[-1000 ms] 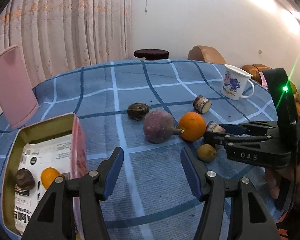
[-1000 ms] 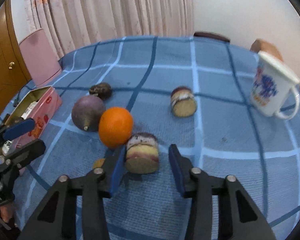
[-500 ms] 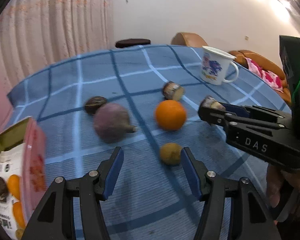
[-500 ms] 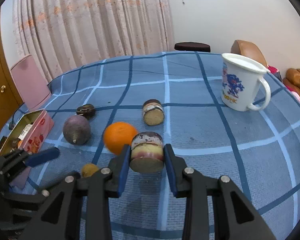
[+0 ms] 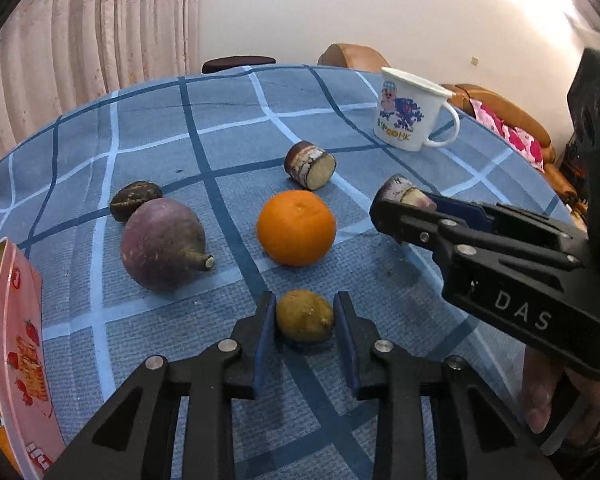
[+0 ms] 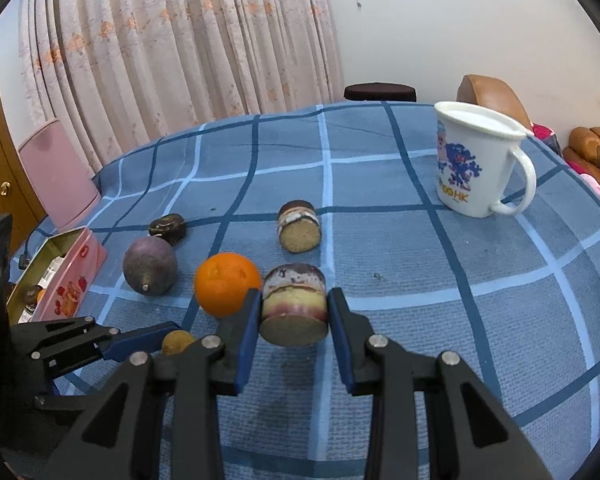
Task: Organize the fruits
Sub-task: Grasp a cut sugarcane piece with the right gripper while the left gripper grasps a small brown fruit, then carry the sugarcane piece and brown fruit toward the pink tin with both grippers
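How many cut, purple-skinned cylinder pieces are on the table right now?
2. One cut piece sits between the right gripper fingers, beside the orange. The other piece lies farther back, toward the mug. More may be hidden in the tin.

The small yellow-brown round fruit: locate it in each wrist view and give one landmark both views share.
Left wrist view: the small yellow-brown round fruit sits low and centre, between the left gripper fingers.
Right wrist view: it is at lower left, partly hidden behind the right gripper.
Shared landmark: the round orange just beyond it.
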The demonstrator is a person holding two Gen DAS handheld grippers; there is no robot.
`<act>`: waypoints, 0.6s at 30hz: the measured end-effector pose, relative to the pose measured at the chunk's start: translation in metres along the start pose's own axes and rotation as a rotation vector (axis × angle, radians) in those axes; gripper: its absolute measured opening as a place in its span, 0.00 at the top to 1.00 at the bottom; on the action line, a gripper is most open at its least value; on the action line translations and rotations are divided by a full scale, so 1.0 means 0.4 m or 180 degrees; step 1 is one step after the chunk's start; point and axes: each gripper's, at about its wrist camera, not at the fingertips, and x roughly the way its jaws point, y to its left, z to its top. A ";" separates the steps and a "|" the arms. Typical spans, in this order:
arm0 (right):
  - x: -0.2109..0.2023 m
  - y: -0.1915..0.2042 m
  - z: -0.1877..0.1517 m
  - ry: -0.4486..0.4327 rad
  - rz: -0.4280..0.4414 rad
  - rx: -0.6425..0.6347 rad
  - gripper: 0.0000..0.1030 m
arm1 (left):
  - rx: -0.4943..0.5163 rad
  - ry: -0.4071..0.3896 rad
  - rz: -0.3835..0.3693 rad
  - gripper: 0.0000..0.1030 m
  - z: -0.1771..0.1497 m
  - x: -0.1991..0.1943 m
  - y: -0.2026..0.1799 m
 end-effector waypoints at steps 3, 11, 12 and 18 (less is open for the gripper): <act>-0.008 0.000 -0.002 -0.0060 0.0114 -0.0011 0.64 | -0.0038 -0.0098 0.0005 0.70 -0.001 -0.016 0.007; -0.025 0.007 -0.005 -0.0174 0.0202 -0.0065 0.64 | -0.0119 -0.0336 0.0079 0.70 -0.005 -0.052 0.020; -0.027 0.008 -0.005 -0.0189 0.0215 -0.0070 0.64 | -0.0124 -0.0371 0.0087 0.70 -0.006 -0.057 0.020; -0.042 0.005 -0.008 -0.0292 0.0242 -0.0074 0.64 | -0.0139 -0.0556 0.0158 0.70 -0.011 -0.084 0.023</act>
